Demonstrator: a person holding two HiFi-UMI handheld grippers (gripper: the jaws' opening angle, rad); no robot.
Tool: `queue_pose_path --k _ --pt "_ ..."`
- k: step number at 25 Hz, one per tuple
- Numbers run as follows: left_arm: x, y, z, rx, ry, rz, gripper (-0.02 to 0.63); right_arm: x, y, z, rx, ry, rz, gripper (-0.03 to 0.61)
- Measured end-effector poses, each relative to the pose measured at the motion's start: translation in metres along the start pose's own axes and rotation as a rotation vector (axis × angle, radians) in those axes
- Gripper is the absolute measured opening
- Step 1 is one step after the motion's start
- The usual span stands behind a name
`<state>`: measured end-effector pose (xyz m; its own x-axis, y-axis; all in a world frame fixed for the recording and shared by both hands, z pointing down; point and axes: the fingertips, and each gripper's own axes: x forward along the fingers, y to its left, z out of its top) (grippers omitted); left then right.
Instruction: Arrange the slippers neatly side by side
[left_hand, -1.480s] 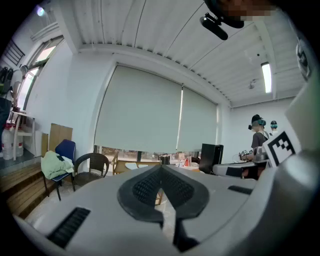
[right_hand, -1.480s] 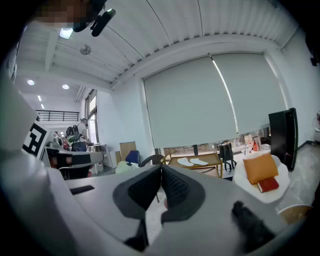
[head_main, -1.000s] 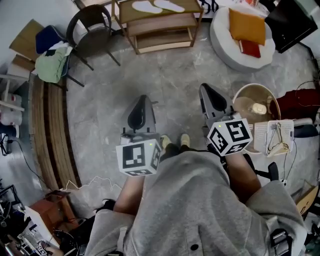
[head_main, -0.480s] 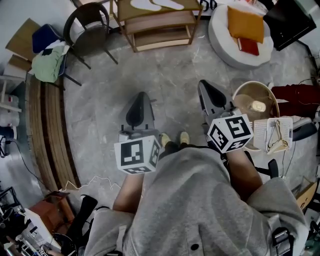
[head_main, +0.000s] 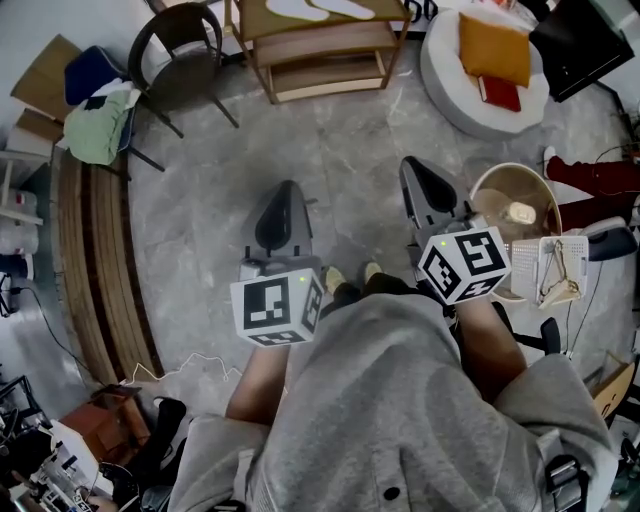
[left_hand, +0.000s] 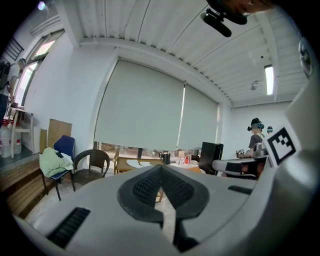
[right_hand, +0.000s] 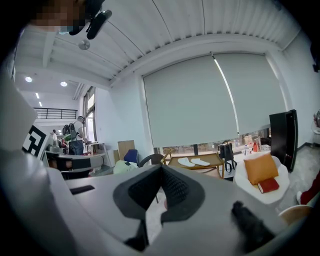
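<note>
Two white slippers (head_main: 320, 8) lie side by side on top of a low wooden rack (head_main: 325, 50) at the far end of the floor, partly cut off by the head view's top edge. They also show small in the right gripper view as pale slippers (right_hand: 193, 162), and in the left gripper view as slippers (left_hand: 135, 162). My left gripper (head_main: 286, 188) and right gripper (head_main: 409, 165) hang over the grey floor well short of the rack. Both point toward it. Each has its jaws shut with nothing between them, as the left gripper (left_hand: 161, 167) and right gripper (right_hand: 161, 169) show.
A dark round-backed chair (head_main: 185, 55) stands left of the rack, and beside it a blue chair with green cloth (head_main: 100, 125). A white pouf (head_main: 445, 85) with an orange cushion sits to the right. A round basket (head_main: 515, 210) is near my right gripper. Wooden boards (head_main: 100, 260) run along the left.
Both grippers stay shut and in nearly the same place. The view has shifted only slightly.
</note>
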<state>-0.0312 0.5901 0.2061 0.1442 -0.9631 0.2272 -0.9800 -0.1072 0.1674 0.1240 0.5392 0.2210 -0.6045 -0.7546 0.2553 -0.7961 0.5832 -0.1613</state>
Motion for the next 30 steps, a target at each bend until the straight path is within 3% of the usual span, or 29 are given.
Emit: queue_pose_path --k 30 --pt "-0.025 0.020 0.003 0.008 -0.036 -0.006 0.014 0.000 0.032 0.001 -0.058 -0.030 -0.005 0.024"
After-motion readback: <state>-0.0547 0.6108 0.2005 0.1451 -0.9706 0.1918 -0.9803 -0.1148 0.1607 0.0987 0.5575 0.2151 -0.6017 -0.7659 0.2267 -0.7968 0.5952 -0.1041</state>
